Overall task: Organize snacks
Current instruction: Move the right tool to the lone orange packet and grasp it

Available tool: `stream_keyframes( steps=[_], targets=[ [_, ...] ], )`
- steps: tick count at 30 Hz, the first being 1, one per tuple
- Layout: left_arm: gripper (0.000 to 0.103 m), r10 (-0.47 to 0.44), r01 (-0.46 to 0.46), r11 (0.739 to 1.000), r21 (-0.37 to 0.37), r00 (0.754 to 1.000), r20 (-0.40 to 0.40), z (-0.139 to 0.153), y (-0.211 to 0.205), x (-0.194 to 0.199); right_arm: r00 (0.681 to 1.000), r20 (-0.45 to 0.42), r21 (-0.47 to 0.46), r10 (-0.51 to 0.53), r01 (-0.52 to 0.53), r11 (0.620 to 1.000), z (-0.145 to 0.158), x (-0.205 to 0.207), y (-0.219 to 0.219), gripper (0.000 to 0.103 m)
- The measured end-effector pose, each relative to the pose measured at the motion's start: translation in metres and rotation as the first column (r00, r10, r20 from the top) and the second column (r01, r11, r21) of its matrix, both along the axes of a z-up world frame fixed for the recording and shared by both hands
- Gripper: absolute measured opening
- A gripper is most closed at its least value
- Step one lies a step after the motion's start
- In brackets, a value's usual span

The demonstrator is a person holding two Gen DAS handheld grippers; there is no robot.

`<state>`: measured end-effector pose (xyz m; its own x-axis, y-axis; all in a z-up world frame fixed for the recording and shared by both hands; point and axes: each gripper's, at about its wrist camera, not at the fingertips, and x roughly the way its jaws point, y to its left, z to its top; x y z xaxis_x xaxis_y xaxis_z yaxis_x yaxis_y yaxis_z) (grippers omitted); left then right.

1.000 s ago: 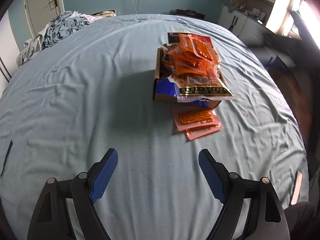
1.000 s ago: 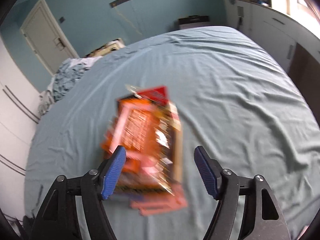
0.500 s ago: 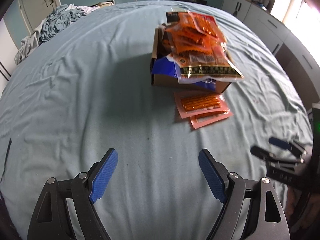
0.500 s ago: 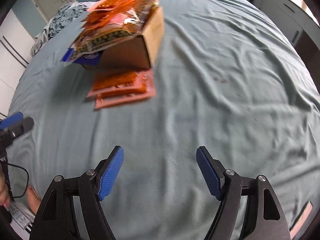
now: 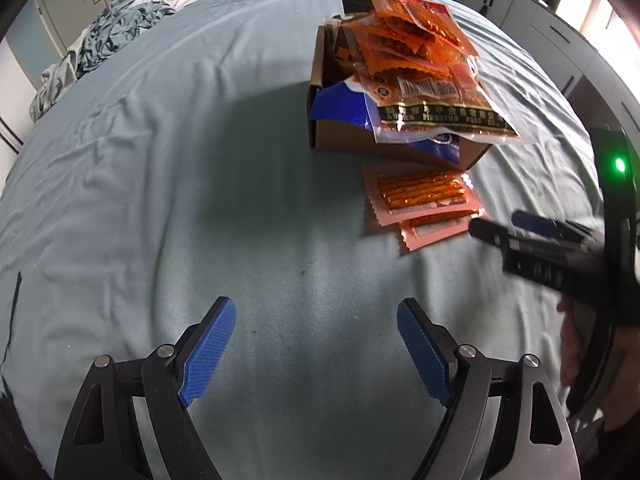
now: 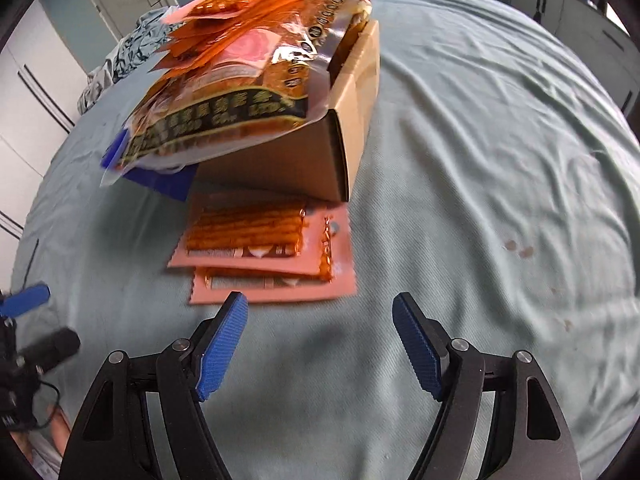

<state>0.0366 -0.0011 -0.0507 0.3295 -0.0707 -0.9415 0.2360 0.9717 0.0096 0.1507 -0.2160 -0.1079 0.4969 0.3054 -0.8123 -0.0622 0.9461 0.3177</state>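
Blue pads (image 6: pixel 221 347) of the right gripper (image 6: pixel 320 346) are spread wide with nothing between them, and only the sheet (image 6: pixel 480 184) is seen below. Just ahead of its left pad, two pink packets (image 6: pixel 276 260) are stacked flat on the sheet, the upper one shifted slightly farther away. Beyond them, touching or nearly touching their far edge, a box (image 6: pixel 344 120) is seen, heaped with orange bags (image 6: pixel 240 80) that overhang its near-left side; a blue bag (image 6: pixel 160 180) sticks out beneath them.

The left gripper (image 5: pixel 316 350) is likewise held wide and empty above the sheet (image 5: pixel 160 160). Ahead and to its right, the right gripper (image 5: pixel 532 236) is seen reaching in from the edge, its tips close to the packets (image 5: pixel 424 204). Farther on, the box (image 5: pixel 392 140) and its bags (image 5: pixel 412 60) are found. Far off to the left, crumpled laundry (image 5: pixel 108 44) lies at the far edge of the bed.
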Motion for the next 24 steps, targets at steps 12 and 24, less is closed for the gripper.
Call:
stream_keyframes(
  steps=[12,24],
  targets=[
    [0.084,-0.005,0.004,1.0,-0.01,1.0,-0.028,-0.006,-0.001,0.001,0.999,0.019,-0.017,0.037,-0.037,0.999,-0.021,0.044,0.024,0.077],
    [0.084,-0.007,0.008,1.0,0.01,1.0,-0.019,-0.007,-0.003,0.001,0.988,-0.113,0.104,0.105,-0.094,0.99,-0.03,0.023,0.018,0.004]
  ],
)
